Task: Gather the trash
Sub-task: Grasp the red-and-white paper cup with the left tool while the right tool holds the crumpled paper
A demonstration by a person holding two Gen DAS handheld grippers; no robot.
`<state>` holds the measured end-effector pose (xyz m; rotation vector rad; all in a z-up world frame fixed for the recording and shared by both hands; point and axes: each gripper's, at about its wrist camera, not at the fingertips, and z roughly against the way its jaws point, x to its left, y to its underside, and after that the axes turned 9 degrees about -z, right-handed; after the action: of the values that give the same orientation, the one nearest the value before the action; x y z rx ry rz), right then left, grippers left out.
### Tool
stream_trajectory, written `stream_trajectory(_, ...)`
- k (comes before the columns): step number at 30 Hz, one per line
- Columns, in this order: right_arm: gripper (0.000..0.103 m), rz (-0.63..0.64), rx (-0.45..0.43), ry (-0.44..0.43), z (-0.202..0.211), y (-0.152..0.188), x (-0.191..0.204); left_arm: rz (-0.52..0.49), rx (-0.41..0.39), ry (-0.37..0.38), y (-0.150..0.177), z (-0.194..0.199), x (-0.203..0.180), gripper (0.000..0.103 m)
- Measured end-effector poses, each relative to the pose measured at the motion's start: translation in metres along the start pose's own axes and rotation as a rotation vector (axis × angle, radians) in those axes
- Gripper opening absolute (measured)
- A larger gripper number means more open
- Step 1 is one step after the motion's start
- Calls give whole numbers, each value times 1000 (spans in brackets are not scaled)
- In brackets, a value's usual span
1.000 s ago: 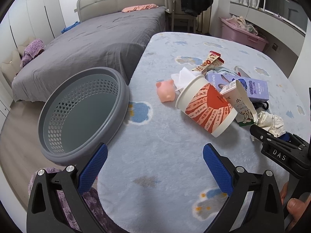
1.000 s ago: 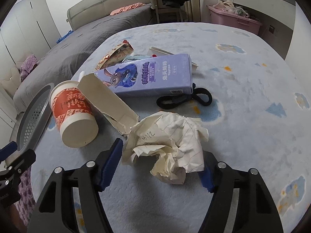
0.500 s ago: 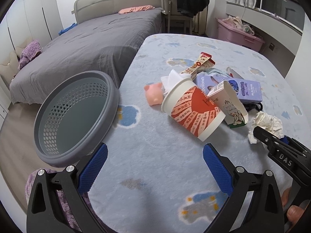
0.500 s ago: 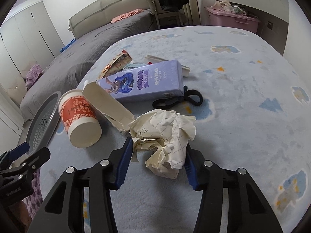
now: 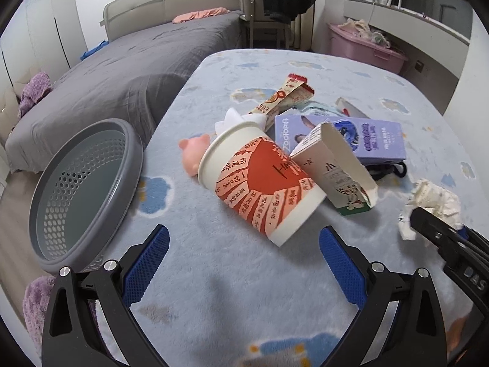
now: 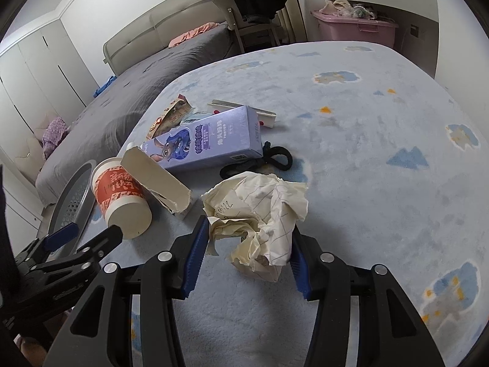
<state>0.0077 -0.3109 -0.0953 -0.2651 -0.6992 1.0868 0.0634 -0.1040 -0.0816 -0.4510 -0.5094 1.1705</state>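
My right gripper (image 6: 249,252) is shut on a crumpled ball of lined paper (image 6: 259,211), held just above the blue rug; the paper also shows in the left wrist view (image 5: 437,202). My left gripper (image 5: 243,263) is open and empty, just short of a red and white paper cup (image 5: 259,180) lying on its side. A grey perforated basket (image 5: 82,189) stands tilted at the rug's left edge. An open milk carton (image 5: 339,168), a purple box (image 5: 342,139) and a snack wrapper (image 5: 284,98) lie behind the cup.
A pink pig toy (image 5: 194,154) lies left of the cup. A black hair tie (image 6: 269,160) lies by the purple box. A grey bed (image 5: 128,73), a chair (image 5: 269,9) and a pink bin (image 5: 366,49) stand behind the rug.
My right gripper has closed on the crumpled paper and lifted it slightly. My left gripper has moved right, toward the cup.
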Motion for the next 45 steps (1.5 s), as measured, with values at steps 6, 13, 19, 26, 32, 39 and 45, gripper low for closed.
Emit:
stream_trajectory(6, 48, -8, -1, -3, -1, -1, -3, 29, 1, -44, 1, -3, 13, 97)
stream_trajectory(13, 48, -3, -3, -6, 1, 0, -2, 62, 10, -91, 6, 0, 36, 97)
stream_trajectory(19, 48, -4, -7, -8, 3, 1, -1, 73, 22, -110, 10, 4, 49, 97)
stream_trajectory(26, 48, -4, -7, -9, 3, 1, -1, 68, 38, -89, 17, 14, 51, 97)
stream_trajectory(32, 48, -5, -7, -11, 4, 1, -1, 64, 12, -49, 8, 24, 42, 97)
stream_trajectory(39, 48, -13, -5, -21, 5, 0, -1, 44, 13, -23, -14, 2, 26, 97)
stream_trajectory(45, 48, -23, 4, -25, 2, 0, -5, 44, 65, -19, -16, -27, 23, 97)
